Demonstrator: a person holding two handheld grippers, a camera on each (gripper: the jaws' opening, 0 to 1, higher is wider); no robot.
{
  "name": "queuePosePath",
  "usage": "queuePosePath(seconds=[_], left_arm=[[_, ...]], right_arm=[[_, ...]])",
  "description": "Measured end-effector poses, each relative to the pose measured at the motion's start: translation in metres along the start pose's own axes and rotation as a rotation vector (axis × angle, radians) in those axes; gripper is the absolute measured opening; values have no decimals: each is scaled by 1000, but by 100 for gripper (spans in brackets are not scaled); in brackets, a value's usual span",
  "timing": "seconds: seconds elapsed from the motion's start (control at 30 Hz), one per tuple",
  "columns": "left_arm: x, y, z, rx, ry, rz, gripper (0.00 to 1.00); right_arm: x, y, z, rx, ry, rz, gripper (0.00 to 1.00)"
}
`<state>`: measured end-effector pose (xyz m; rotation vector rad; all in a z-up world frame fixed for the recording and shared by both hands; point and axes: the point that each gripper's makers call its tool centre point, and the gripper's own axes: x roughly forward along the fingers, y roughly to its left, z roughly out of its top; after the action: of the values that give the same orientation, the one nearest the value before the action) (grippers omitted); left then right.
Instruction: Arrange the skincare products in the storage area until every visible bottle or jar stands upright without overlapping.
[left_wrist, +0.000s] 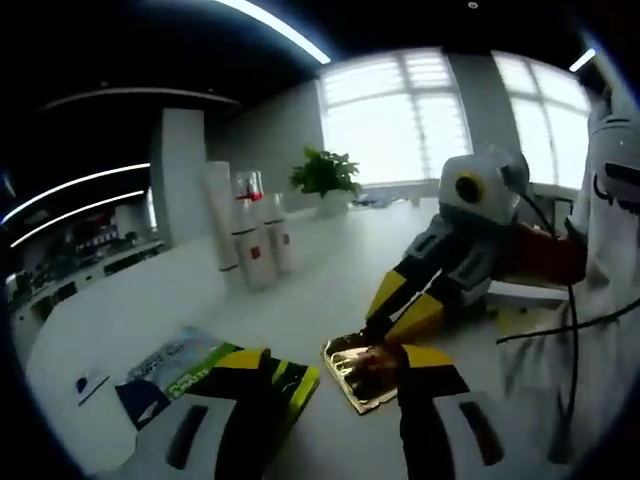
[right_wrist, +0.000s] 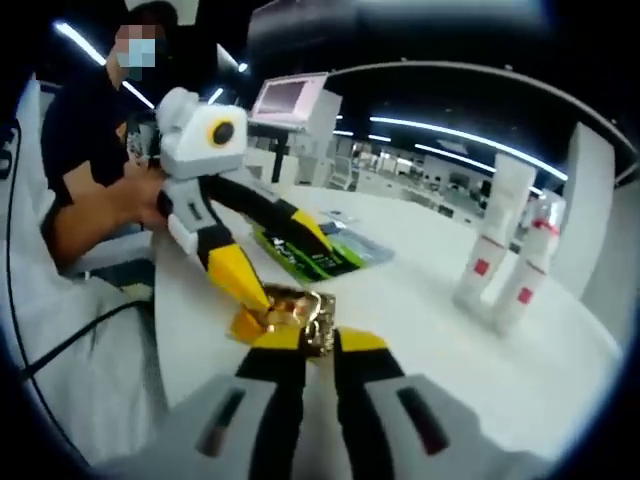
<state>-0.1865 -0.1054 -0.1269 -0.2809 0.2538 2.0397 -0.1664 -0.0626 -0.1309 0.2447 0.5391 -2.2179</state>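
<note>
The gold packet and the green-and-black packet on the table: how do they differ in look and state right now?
The gold packet is shiny and crinkled; the green-and-black packet is printed and looks flat. The gold packet has the right gripper and the left gripper at it, though a firm grip cannot be told; the green-and-black packet lies untouched. Both lie on the white table, while the white tubes stand upright behind.

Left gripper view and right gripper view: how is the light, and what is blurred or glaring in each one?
Left gripper view: the big windows are blown out to white, so the white bottles and the potted plant stand backlit and soft; the gold package glints. Right gripper view: ceiling light strips streak across a dark ceiling, the white bottles look blurred, and straight edges bend toward the rim.
</note>
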Motion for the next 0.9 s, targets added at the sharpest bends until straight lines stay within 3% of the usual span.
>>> queuePosePath(seconds=[0.4, 0.67, 0.9], left_arm=[[-1, -9, -7, 25, 56, -35, 49], [-2, -11, -6, 65, 53, -33, 47], [-3, -11, -6, 80, 52, -24, 47]], right_arm=[[1, -1, 0, 7, 15, 13, 9], [2, 0, -1, 59, 31, 35, 10], [0, 1, -2, 140, 37, 104, 14]])
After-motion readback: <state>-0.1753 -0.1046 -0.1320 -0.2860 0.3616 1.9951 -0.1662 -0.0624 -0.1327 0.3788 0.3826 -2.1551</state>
